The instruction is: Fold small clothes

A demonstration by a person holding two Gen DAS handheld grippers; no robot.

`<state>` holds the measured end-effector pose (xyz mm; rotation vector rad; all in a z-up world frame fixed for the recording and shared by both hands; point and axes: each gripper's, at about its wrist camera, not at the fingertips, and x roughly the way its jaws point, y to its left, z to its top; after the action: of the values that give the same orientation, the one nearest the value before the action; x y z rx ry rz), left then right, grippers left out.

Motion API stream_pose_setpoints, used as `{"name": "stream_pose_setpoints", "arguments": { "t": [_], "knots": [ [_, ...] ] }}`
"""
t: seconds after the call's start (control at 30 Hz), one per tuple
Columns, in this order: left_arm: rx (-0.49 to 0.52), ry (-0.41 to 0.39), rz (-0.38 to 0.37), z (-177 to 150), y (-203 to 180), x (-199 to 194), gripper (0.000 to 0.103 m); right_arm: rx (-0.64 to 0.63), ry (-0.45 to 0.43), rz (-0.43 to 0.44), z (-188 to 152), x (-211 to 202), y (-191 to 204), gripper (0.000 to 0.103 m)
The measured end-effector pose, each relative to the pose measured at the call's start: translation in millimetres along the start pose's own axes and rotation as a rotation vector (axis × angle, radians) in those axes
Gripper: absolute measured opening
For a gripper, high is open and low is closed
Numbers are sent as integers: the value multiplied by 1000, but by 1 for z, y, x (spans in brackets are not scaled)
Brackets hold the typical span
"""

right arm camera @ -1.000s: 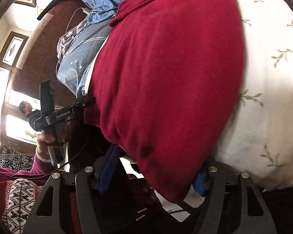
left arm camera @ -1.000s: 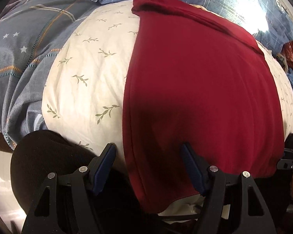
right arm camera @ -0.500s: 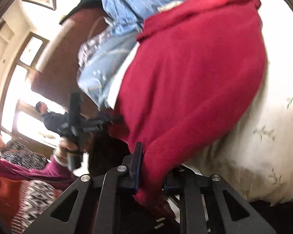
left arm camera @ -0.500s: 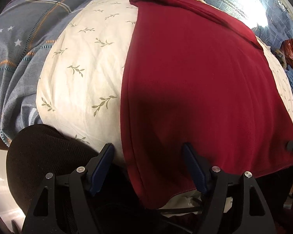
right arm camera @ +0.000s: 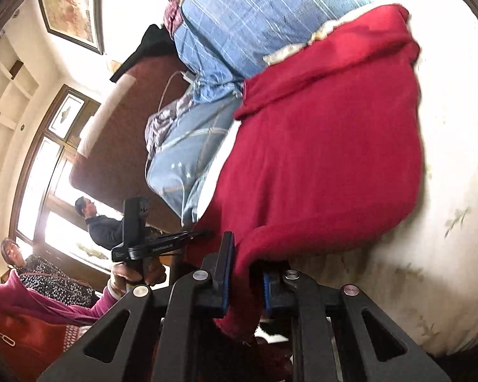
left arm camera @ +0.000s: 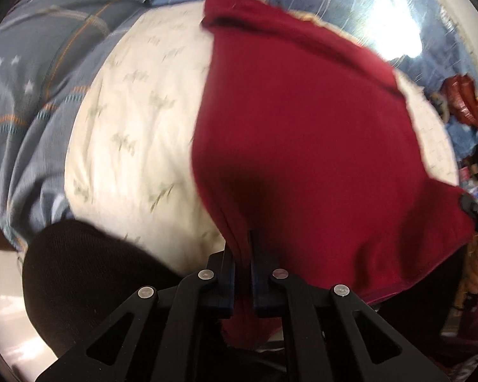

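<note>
1. Bedding fills the room's middle: a cream leaf-print pillow [left arm camera: 133,146] lies on a bed among blue checked quilts [right arm camera: 255,22], with a window and onlookers off to one side.
2. Left gripper [left arm camera: 242,281]: its fingers [left arm camera: 228,278] are pinched tight on the near hem of a dark red garment [left arm camera: 302,146], a bunch of cloth squeezed between them.
3. Right gripper [right arm camera: 246,289]: its fingers [right arm camera: 221,283] are narrow and clamp the other near corner of the red garment [right arm camera: 328,165], which hangs down through them.
4. Beyond both grips the garment stays spread over the pillow, its far edge rolled against the quilts.
5. Holding both near corners looks like the start of a fold, lifting the near edge towards the far one.
6. A second ago both pairs of fingers stood wide, straddling the hem; now they have closed and the corners are drawn up off the pillow.
7. A black rounded shape [left arm camera: 79,273] sits at the pillow's near left.
</note>
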<state>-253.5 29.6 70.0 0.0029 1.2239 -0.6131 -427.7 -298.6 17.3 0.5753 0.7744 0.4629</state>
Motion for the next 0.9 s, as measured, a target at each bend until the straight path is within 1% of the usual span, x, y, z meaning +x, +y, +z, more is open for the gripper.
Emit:
{"name": "stream_pose_setpoints", "arguments": {
  "t": [0.1,0.17,0.3,0.37,0.5,0.57,0.7,0.9],
  "knots": [
    [-2,-59,-50,20,-1,-16,5,-18,-38,-4,15,-7,5,14],
    [-10,-107,-63,37,1,-25,5,-36,-78,-22,28,-12,7,14],
    [-25,-207,-59,70,2,-33,5,-26,-152,-50,55,-19,1,14],
    [-26,-246,-55,88,3,-32,5,-23,-188,-81,73,-19,-2,14],
    [-38,-302,-46,116,-8,-23,5,-37,-231,-130,109,-18,-9,14],
    [-50,-331,-29,135,-7,-16,5,-34,-248,-144,125,-19,-17,14],
    [-81,-350,-18,164,-12,8,5,6,-271,-164,159,-11,-34,14],
    [-112,-348,2,211,-10,40,5,14,-285,-199,201,6,-51,14]
  ]
}}
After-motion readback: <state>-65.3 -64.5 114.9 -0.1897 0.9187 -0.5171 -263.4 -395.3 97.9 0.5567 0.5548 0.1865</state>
